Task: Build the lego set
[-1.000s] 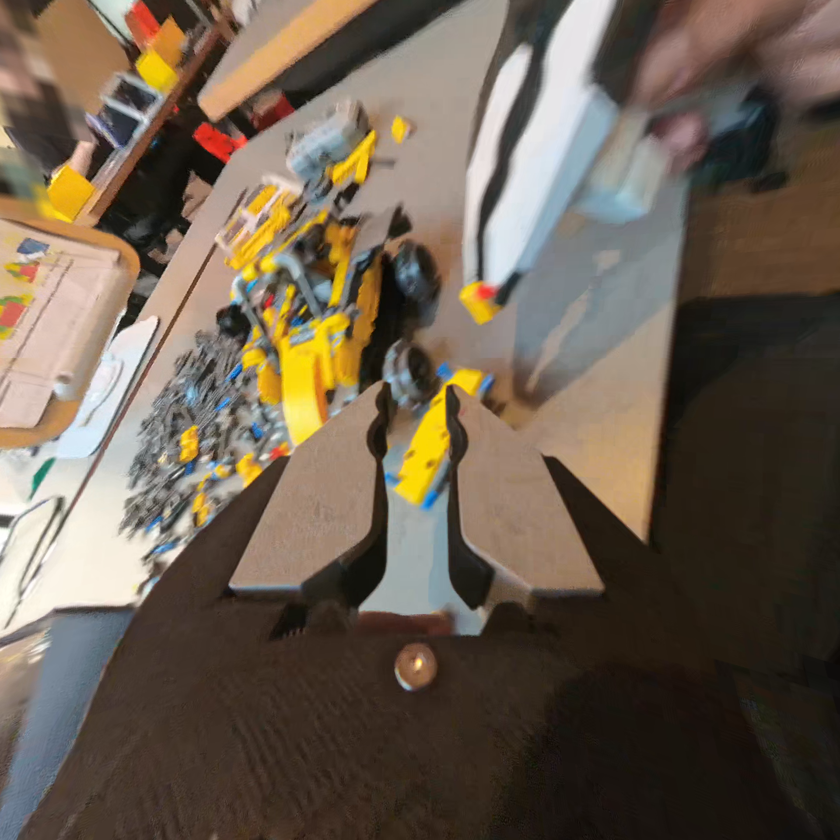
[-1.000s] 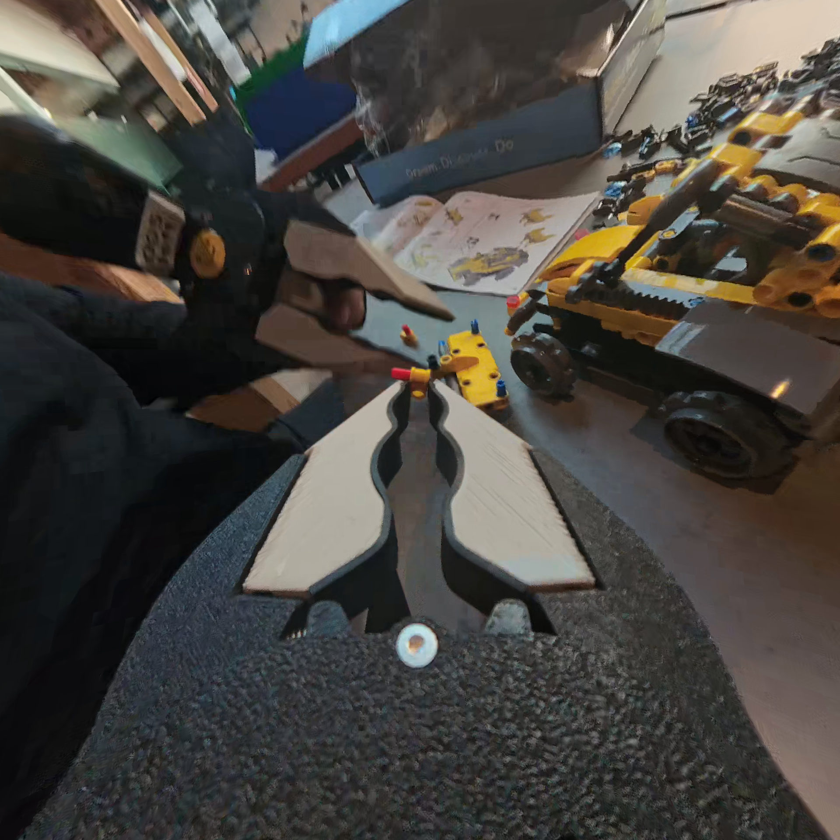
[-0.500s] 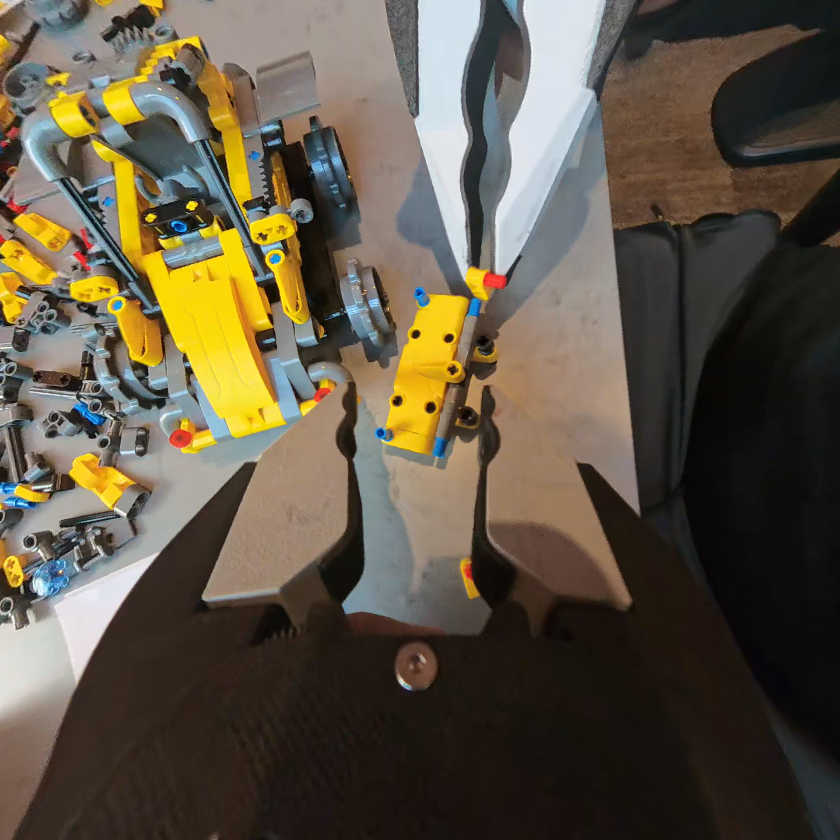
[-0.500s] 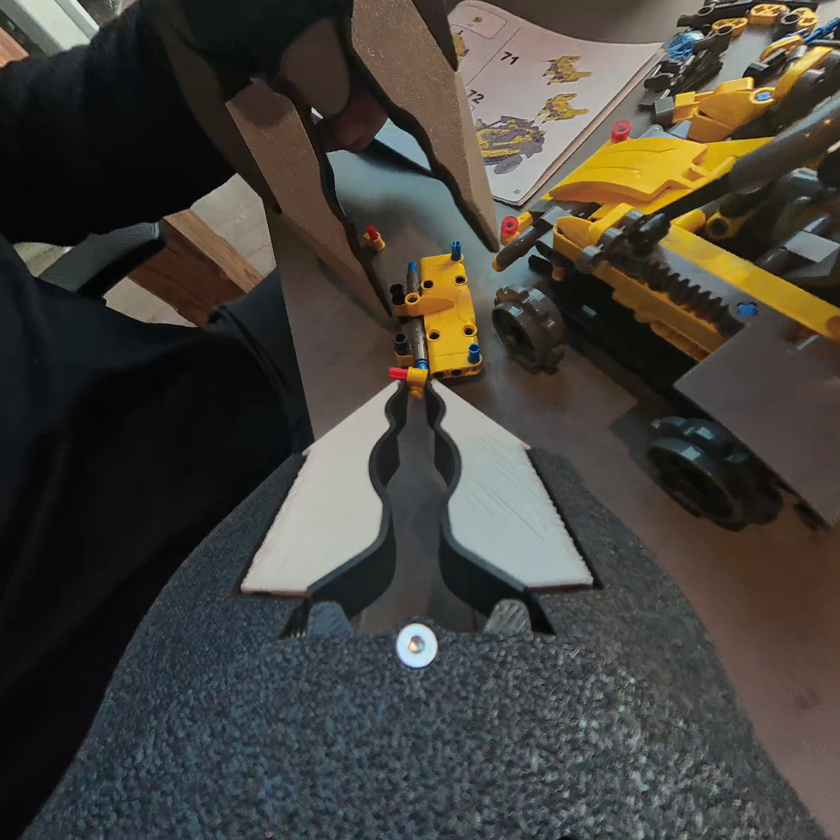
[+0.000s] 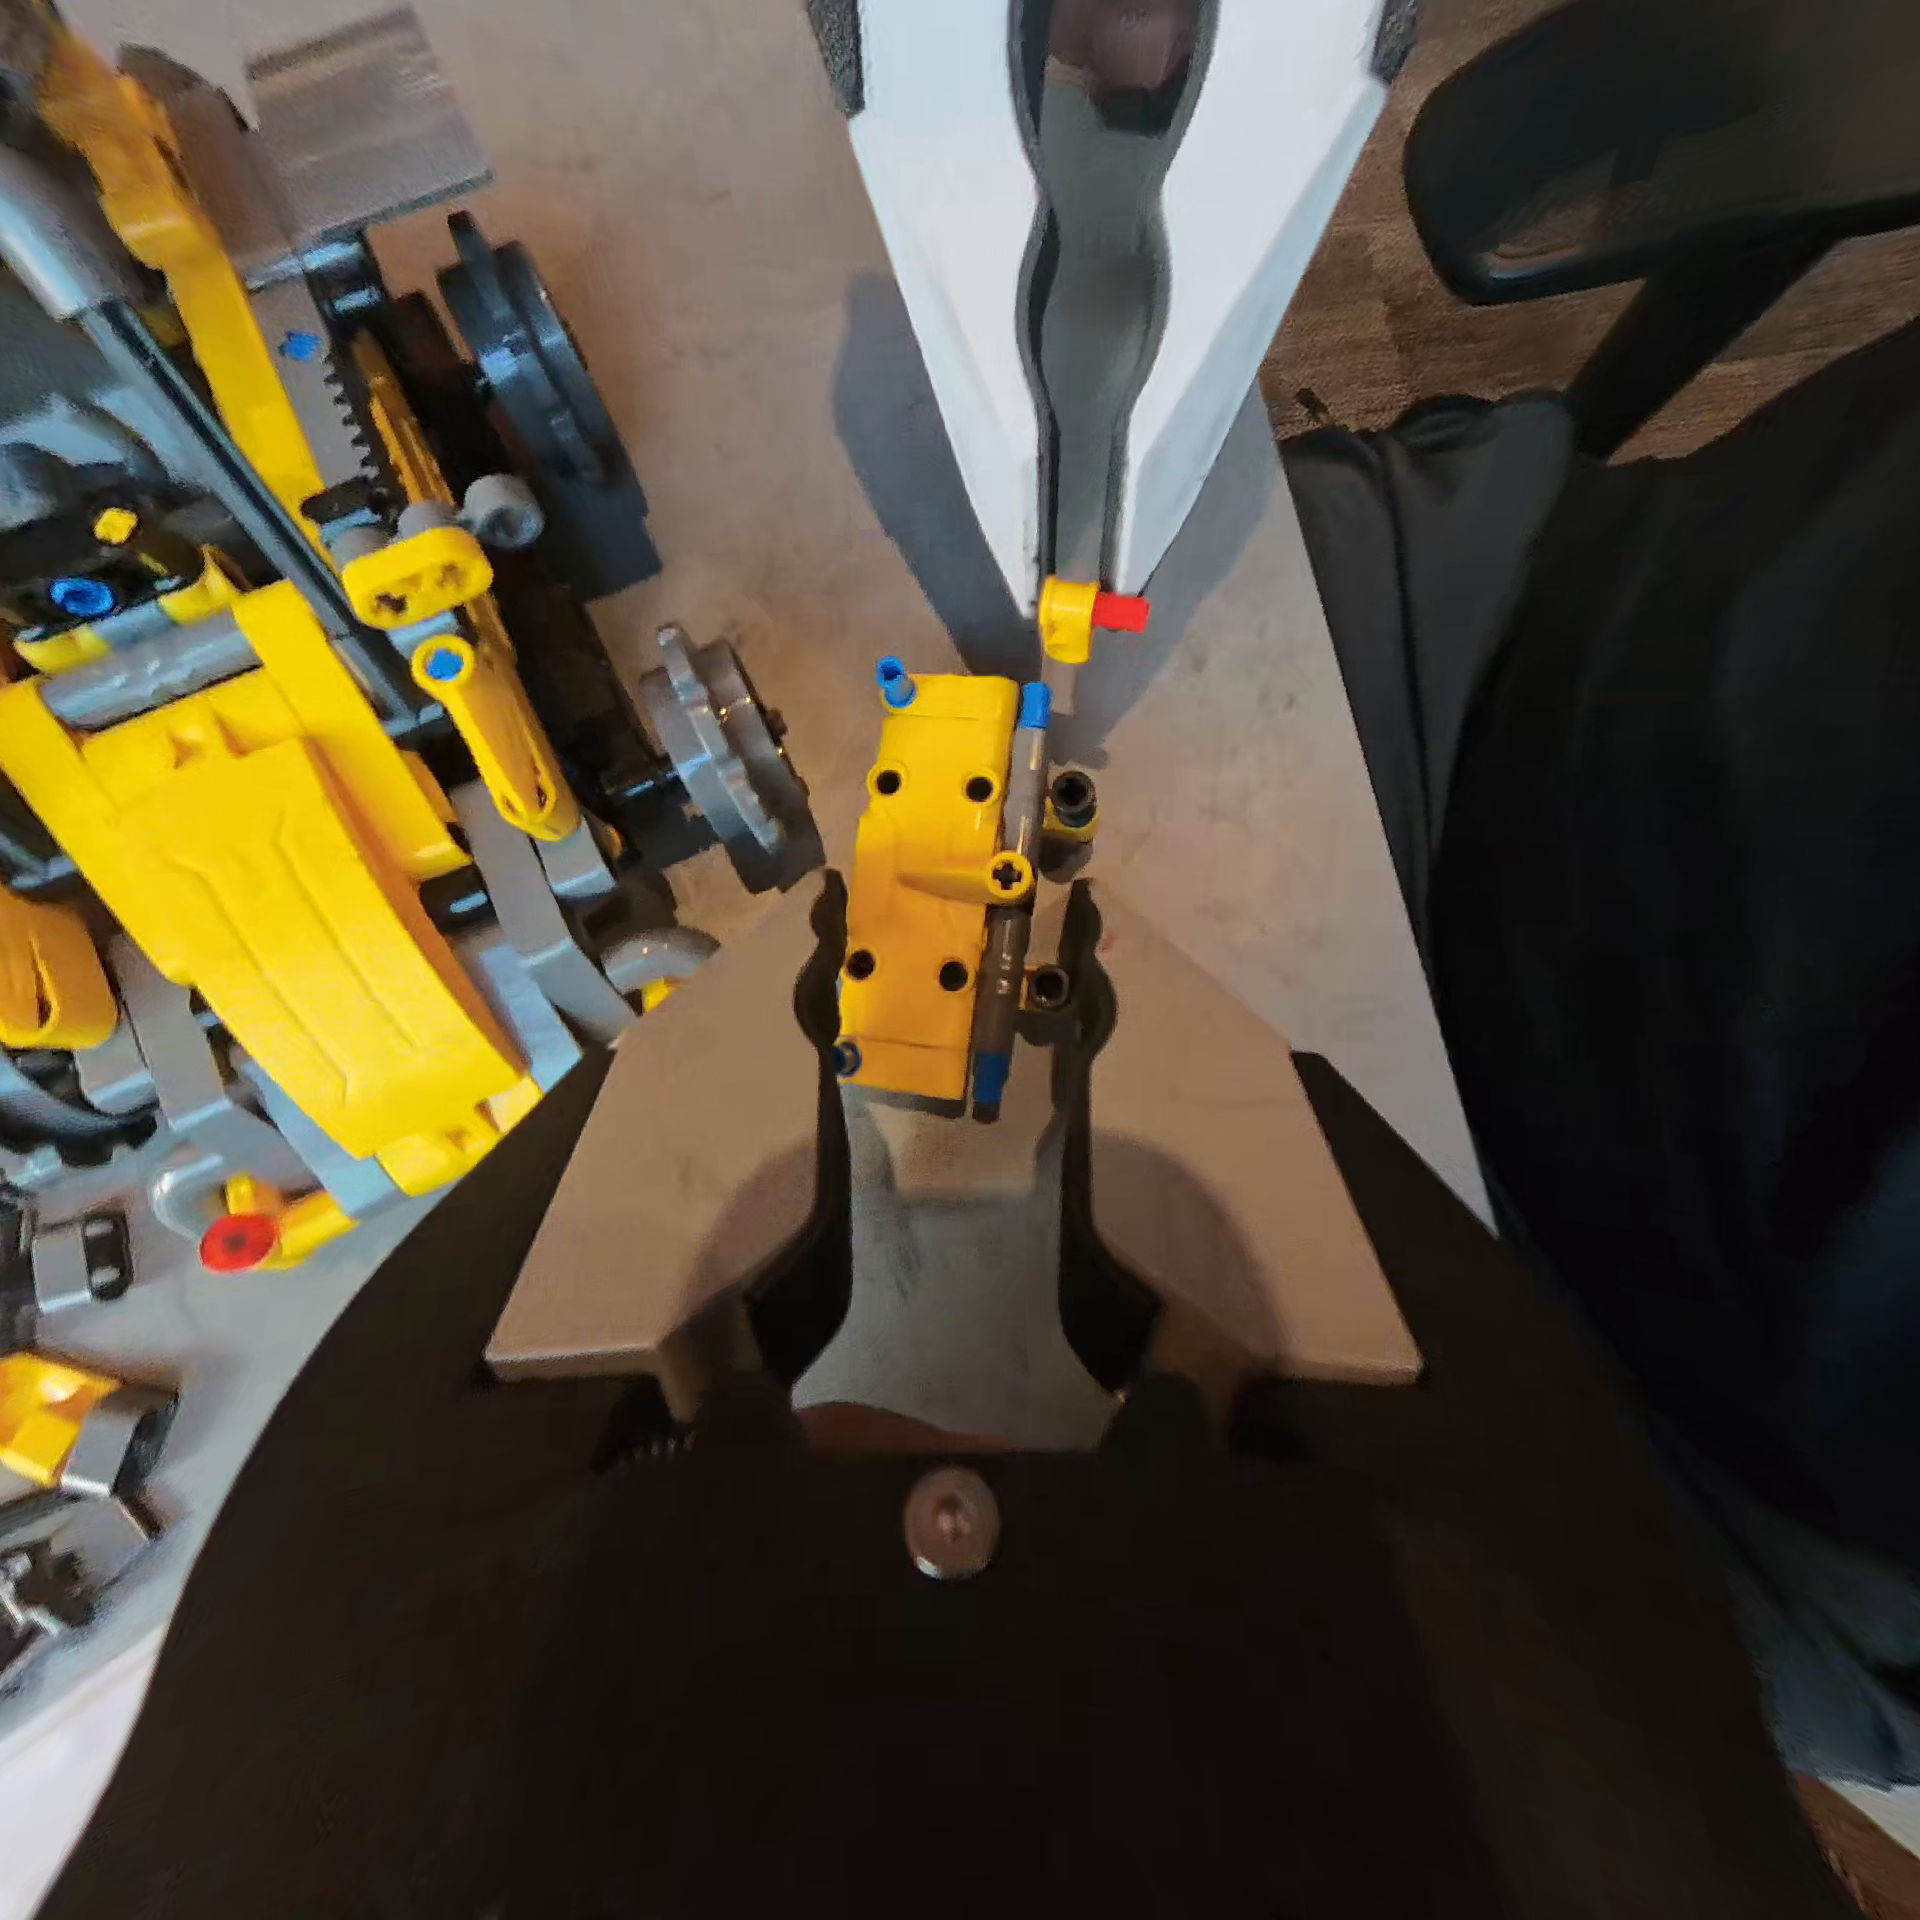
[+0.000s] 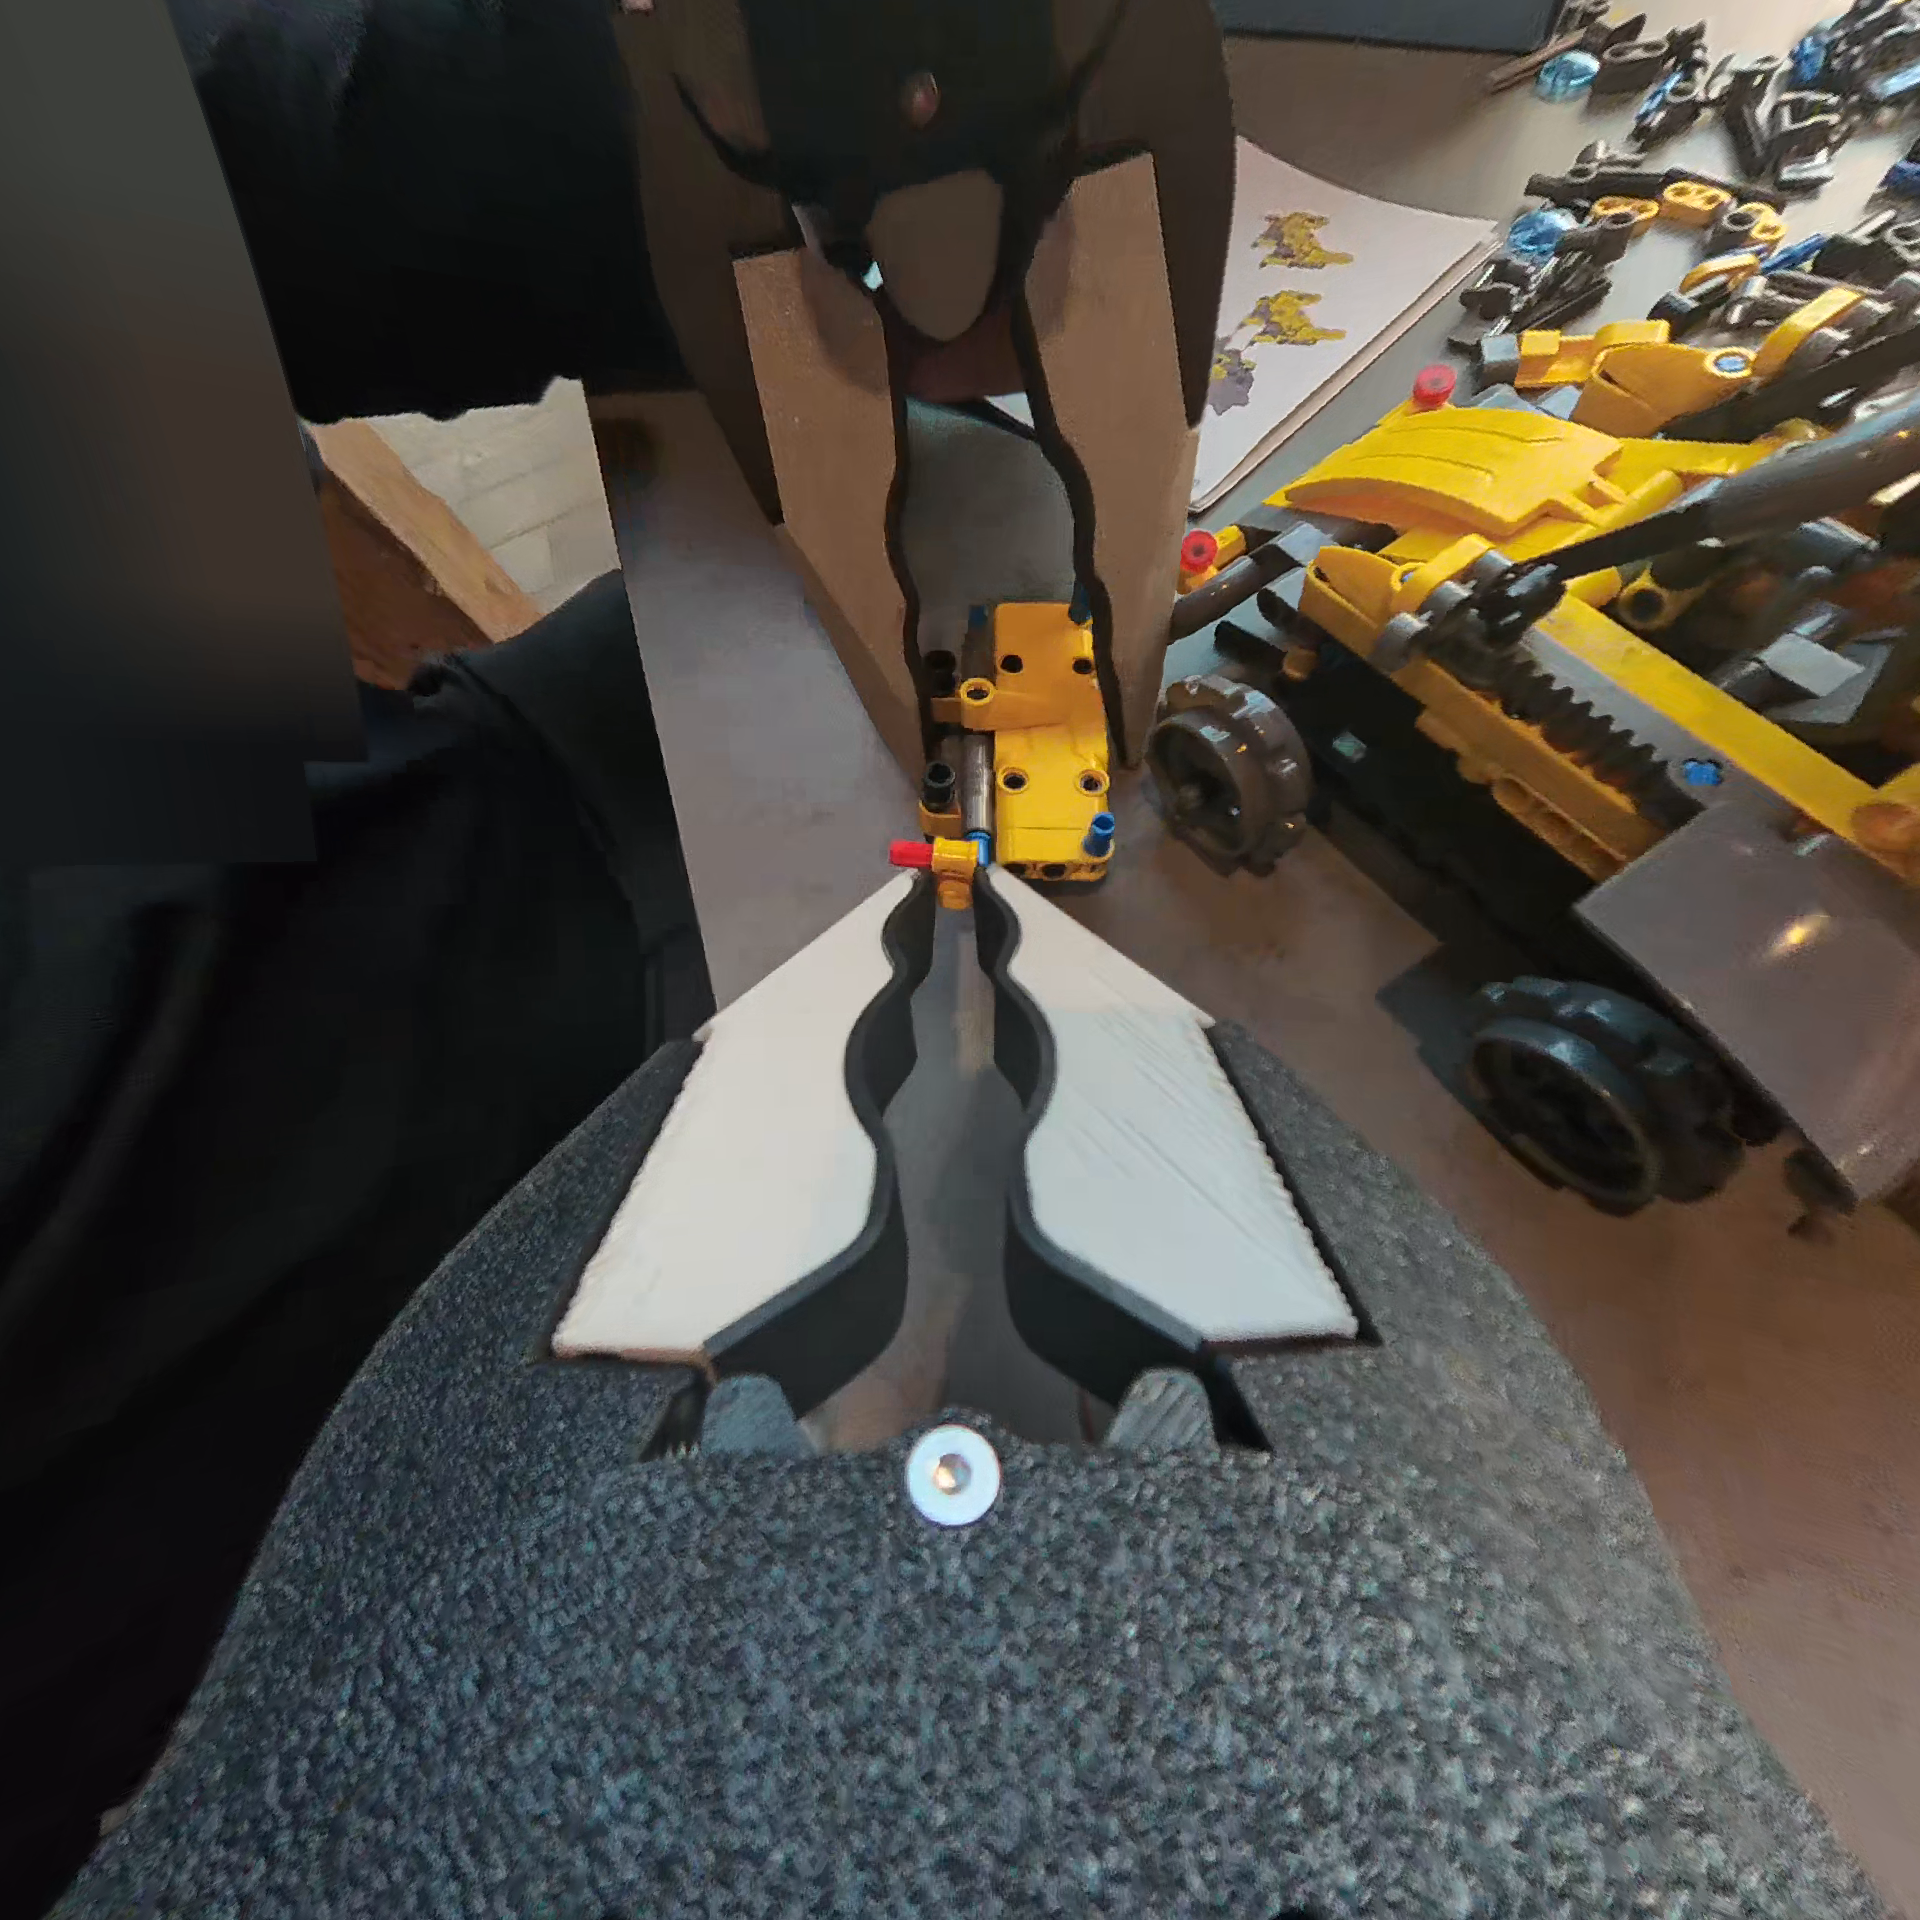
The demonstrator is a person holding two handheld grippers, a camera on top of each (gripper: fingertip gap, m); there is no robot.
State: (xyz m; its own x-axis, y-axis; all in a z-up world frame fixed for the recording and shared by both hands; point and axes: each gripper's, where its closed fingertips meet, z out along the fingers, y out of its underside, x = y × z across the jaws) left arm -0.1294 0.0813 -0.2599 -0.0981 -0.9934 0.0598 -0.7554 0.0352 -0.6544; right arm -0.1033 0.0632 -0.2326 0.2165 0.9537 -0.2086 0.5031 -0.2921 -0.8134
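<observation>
Below, on a grey table (image 5: 1226, 790), the left gripper (image 5: 948, 914) straddles a yellow brick sub-assembly (image 5: 935, 883), jaws spread wide. Opposite, the right gripper (image 6: 951, 883) pinches a small yellow connector with red pin (image 6: 940, 858) at its end, beside a yellow model vehicle (image 6: 1538, 665).

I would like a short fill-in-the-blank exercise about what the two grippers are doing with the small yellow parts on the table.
1. The right gripper is shut on a small yellow connector with a ____ pin.
2. The open left gripper has one finger on each side of the ____ block assembly.
3. The block assembly lies on the table beside a grey ____ of the yellow model vehicle.

Missing words: red; yellow; wheel
</observation>
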